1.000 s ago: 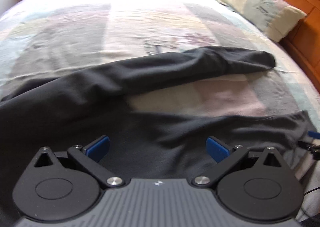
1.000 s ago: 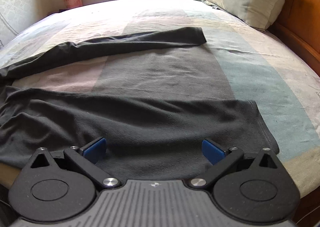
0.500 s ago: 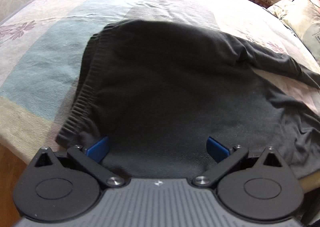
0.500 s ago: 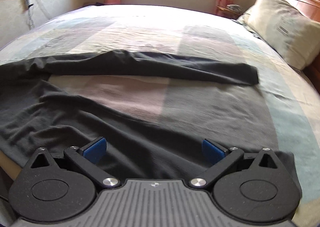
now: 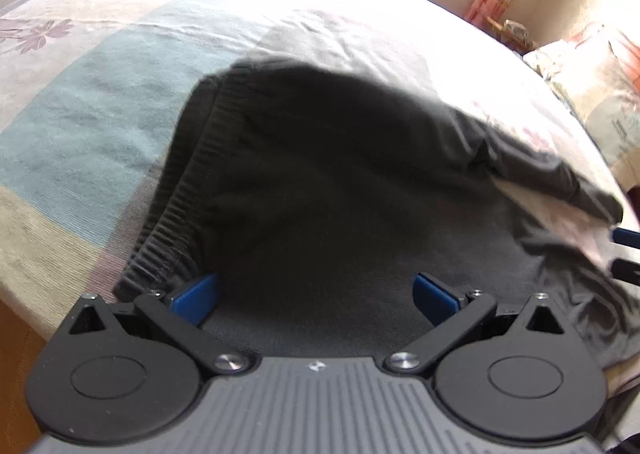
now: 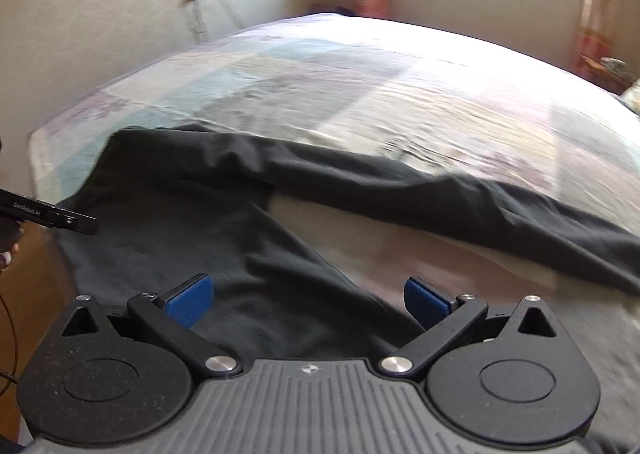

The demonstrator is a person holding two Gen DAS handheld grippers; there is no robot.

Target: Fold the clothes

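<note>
both cameras have swung leftward since a second ago, from the leg ends toward the waist. left gripper (image 5: 314, 294), jaws wide and empty, now hangs over the waistband (image 5: 176, 210) of the dark trousers (image 5: 328, 190) lying unfolded on the bed (image 5: 100, 66). right gripper (image 6: 307, 296), equally wide and empty, faces the crotch, near leg beneath it. judgement: folding not begun; a waist grasp looks likely.

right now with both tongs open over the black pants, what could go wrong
1. The black pants lie at the bed edge; pulling could slide them off.
2. The legs are splayed apart, so a fold now may come out crooked.
3. The left tongs sit beside the thick elastic waistband; a shallow pinch might catch only one layer.
</note>
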